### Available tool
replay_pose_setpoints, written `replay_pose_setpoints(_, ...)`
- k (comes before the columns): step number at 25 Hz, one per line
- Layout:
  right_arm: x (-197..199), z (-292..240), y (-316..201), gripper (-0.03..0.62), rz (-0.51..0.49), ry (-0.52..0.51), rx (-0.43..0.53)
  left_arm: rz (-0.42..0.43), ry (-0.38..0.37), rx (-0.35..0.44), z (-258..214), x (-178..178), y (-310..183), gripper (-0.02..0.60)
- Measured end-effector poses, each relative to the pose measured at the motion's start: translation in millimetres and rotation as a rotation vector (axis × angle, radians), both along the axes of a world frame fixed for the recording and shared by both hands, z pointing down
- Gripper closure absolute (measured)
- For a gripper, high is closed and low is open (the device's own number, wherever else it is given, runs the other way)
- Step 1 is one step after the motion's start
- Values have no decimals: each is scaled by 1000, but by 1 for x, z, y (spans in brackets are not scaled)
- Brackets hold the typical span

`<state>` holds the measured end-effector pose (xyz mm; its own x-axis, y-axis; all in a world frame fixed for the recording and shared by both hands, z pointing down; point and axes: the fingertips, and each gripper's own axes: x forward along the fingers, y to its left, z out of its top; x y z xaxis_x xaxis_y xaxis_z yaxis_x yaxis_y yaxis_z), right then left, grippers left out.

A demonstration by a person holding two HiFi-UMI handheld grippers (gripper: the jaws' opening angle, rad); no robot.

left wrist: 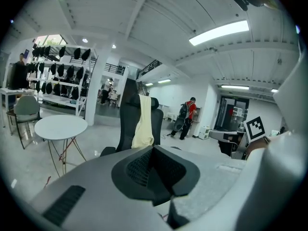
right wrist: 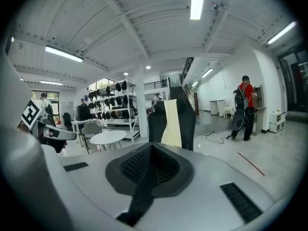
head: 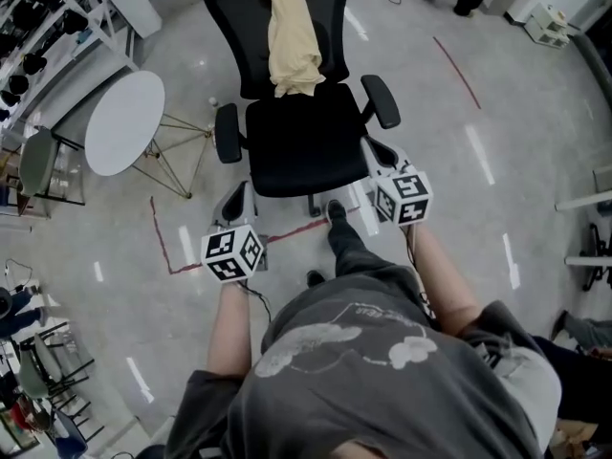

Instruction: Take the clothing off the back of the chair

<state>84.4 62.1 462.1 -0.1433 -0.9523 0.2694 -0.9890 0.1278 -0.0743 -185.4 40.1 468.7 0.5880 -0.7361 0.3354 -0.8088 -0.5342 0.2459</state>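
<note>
Your left claw (head: 236,201) and right claw (head: 381,153) are both closed, empty. The clothing (head: 290,36) hangs lengthwise down the chair (head: 304,146) back, straight ahead beyond the seat; your right claw is nearer.

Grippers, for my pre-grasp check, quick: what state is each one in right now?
Left gripper: shut, nothing held.
Right gripper: shut, nothing held.

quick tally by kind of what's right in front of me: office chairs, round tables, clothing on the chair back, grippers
office chair: 1
round table: 1
clothing on the chair back: 1
grippers: 2, the left gripper and the right gripper
total: 5
</note>
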Motion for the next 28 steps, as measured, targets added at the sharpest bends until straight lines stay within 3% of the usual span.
replay_pose_setpoints(11, 63, 28, -171, 602, -83, -40, -29, -105, -67, 7, 8, 54, -139, 583)
replay_pose_setpoints(16, 89, 40, -226, 593, -110, -73, -60, -131, -102, 8, 14, 81, -186, 583)
replay_pose_setpoints(20, 92, 51, -258, 488, -166, -95, -81, -191, -128, 41, 5, 79, -213, 583)
replay_pose_setpoints(28, 72, 69, -314, 259, -228, -76, -92, -239, -137, 15, 20, 68, -253, 583)
